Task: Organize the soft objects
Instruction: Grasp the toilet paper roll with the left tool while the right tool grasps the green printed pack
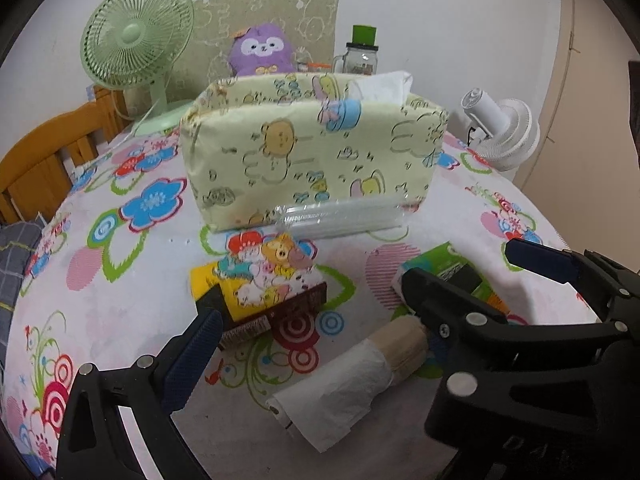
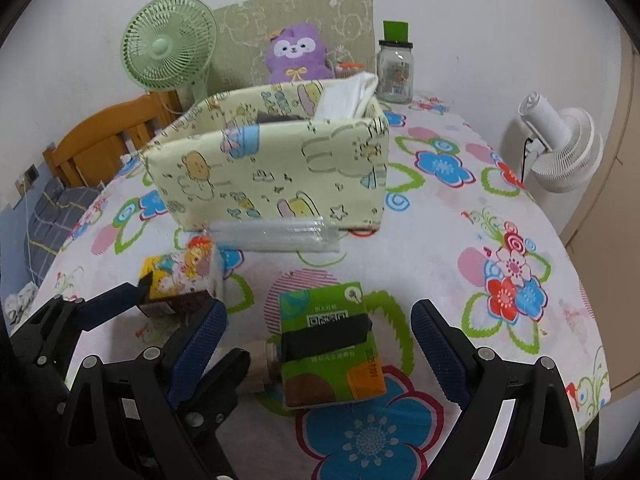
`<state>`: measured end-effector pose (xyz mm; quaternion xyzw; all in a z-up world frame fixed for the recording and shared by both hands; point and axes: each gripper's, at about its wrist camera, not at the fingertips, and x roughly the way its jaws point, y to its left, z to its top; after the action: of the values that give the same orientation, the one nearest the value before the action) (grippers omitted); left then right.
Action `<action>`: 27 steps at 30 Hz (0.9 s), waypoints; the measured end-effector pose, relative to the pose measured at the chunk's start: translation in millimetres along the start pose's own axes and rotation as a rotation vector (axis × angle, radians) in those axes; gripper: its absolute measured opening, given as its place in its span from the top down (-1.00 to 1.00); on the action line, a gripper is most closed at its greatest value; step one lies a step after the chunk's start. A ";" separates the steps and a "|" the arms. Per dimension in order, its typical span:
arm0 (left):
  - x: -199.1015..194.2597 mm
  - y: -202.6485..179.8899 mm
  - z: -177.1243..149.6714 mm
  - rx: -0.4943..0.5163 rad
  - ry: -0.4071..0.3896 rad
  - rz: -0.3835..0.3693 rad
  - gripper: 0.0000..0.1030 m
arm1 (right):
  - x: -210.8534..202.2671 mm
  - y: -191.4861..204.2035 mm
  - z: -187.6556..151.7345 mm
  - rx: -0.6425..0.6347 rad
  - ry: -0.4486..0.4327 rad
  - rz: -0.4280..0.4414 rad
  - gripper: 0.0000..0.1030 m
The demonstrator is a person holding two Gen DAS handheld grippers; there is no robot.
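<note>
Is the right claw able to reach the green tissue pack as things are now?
Probably yes. The right claw is open and the green tissue pack lies flat between its fingers, with nothing on top. The paper roll lies close at its left side.

We see a pale yellow cartoon-print fabric box (image 2: 272,168) on a white tablecloth (image 2: 440,240) with blue, red and green flowers, a purple plush (image 2: 296,56) behind the box

Fabric bin (image 2: 280,168): pale yellow, cartoon-printed, upright, open top, white tissues (image 2: 348,94) standing at its right end. Clear straw pack (image 2: 276,232) lies along the bin's front base. Cartoon tissue pack (image 1: 264,276), yellow and brown, lies flat to the left; green tissue pack (image 2: 328,344), black-banded, lies flat to the right. Paper-wrapped roll (image 1: 352,380) lies on its side between them, nearer the camera.
</note>
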<state>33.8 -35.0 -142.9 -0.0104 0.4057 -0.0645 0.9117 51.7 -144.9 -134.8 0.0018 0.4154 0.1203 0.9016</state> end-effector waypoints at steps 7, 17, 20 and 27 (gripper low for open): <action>7.5 -3.2 -6.2 0.033 0.011 0.026 -0.99 | 15.9 -3.5 -6.0 0.016 0.045 -0.009 -0.82; 11.2 -14.0 -12.3 0.079 0.027 0.070 -0.99 | 30.9 -5.3 -11.2 0.013 0.093 -0.013 -0.40; 11.2 -14.1 -13.2 0.067 0.031 0.067 -0.99 | 31.8 -4.9 -11.1 -0.006 0.083 -0.055 -0.11; 12.3 -10.3 -16.9 0.025 0.061 0.076 -0.87 | 30.9 -13.3 -9.4 0.031 0.079 -0.032 -0.05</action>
<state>28.4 -46.2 -162.6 0.0184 0.4324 -0.0352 0.9008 66.8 -151.9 -165.5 0.0043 0.4523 0.0992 0.8863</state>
